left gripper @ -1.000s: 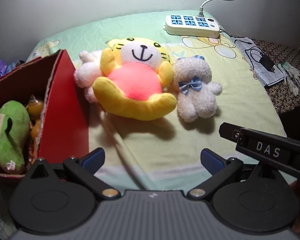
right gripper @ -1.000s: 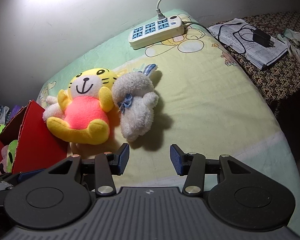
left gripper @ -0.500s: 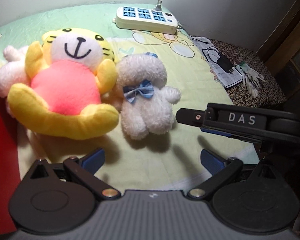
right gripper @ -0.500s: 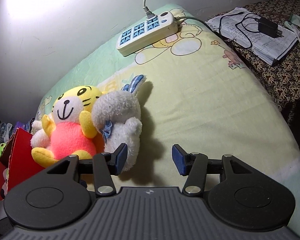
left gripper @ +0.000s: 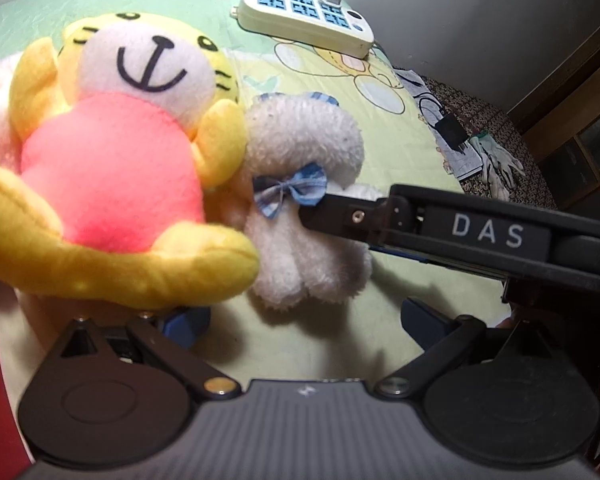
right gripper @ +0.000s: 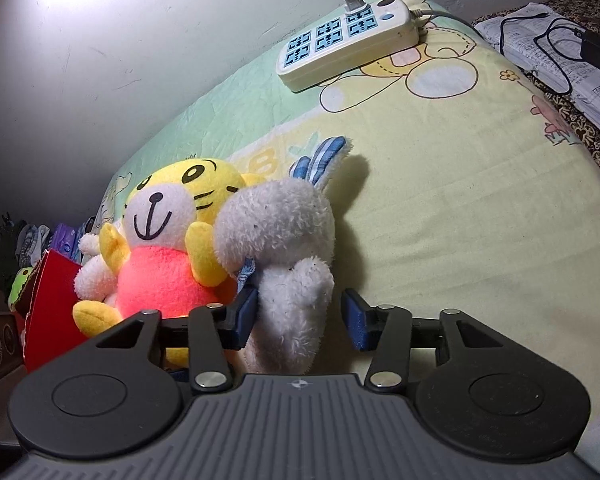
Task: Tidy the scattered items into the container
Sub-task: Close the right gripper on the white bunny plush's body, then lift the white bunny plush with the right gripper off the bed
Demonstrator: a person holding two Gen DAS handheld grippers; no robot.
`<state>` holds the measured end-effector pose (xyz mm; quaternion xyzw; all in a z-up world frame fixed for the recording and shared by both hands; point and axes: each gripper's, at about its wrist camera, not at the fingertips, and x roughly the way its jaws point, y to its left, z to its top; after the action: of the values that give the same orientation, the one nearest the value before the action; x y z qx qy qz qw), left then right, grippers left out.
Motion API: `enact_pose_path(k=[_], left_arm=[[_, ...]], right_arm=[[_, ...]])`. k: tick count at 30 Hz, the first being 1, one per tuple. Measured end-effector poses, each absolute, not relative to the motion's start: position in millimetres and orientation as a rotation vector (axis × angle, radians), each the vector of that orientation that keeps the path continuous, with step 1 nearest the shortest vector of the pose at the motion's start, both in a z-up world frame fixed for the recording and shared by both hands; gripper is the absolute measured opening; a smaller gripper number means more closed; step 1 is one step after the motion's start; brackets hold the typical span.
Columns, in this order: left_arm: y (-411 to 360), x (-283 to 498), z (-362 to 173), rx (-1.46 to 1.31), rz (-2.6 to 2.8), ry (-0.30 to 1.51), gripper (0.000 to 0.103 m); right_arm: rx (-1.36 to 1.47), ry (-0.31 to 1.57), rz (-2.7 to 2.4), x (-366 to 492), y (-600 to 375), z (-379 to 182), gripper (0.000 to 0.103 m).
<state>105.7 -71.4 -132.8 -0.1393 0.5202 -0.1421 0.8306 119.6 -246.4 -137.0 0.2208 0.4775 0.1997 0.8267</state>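
A white bunny plush (left gripper: pixel 304 240) with a blue bow lies on the bed sheet beside a yellow tiger plush (left gripper: pixel 112 168) with a pink belly. My right gripper (right gripper: pixel 300 320) straddles the bunny (right gripper: pixel 288 280). Its jaws are closing; the left pad touches the fur and the right pad (right gripper: pixel 354 324) stands a little apart. In the left wrist view the right gripper (left gripper: pixel 340 216) comes in from the right onto the bunny's chest. My left gripper (left gripper: pixel 304 320) is wide open, low in front of both plushes, with the tiger's leg over its left finger.
The red box (right gripper: pixel 52 304) stands at the left with a green plush (right gripper: pixel 20 284) inside. A smaller white plush (right gripper: pixel 94 276) lies behind the tiger. A power strip (left gripper: pixel 304 14) sits at the back of the bed; papers with a charger (left gripper: pixel 448 132) and gloves (left gripper: pixel 500 160) lie at the right.
Both grippers have come down closer to the plushes. The right gripper has slid around the white bunny and its jaws have narrowed. The red box has nearly left the left wrist view.
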Motion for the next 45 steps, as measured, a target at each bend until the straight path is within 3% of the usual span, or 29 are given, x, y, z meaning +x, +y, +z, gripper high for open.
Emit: enact_pose_path(k=[6, 25, 31, 35, 45], left_arm=[[-67.5, 101.0, -127.9, -0.299, -0.298, 1.091, 0.101], [-97.3, 16.5, -117.6, -0.194, -0.465, 1.123, 0.101], [-109.3, 16.0, -117.5, -0.144, -0.486, 1.099, 0.101], [-115.7, 25.3, -120.3, -0.117, -0.482, 1.084, 0.101], [-114.6, 35.2, -131.2, -0.166, -0.474, 1.081, 0.101]], right_arm=[[0.527, 1.031, 0.429, 110.3, -256.1, -133.1, 0.03], [0.705, 1.181, 0.429, 12.6, -301.1, -144.1, 0.032], [0.709, 1.107, 0.334, 7.1, -309.4, -137.3, 0.042], [0.67, 1.049, 0.303, 11.4, -308.2, -131.9, 0.058], [0.676, 1.09, 0.387, 31.3, -297.2, -144.0, 0.063]])
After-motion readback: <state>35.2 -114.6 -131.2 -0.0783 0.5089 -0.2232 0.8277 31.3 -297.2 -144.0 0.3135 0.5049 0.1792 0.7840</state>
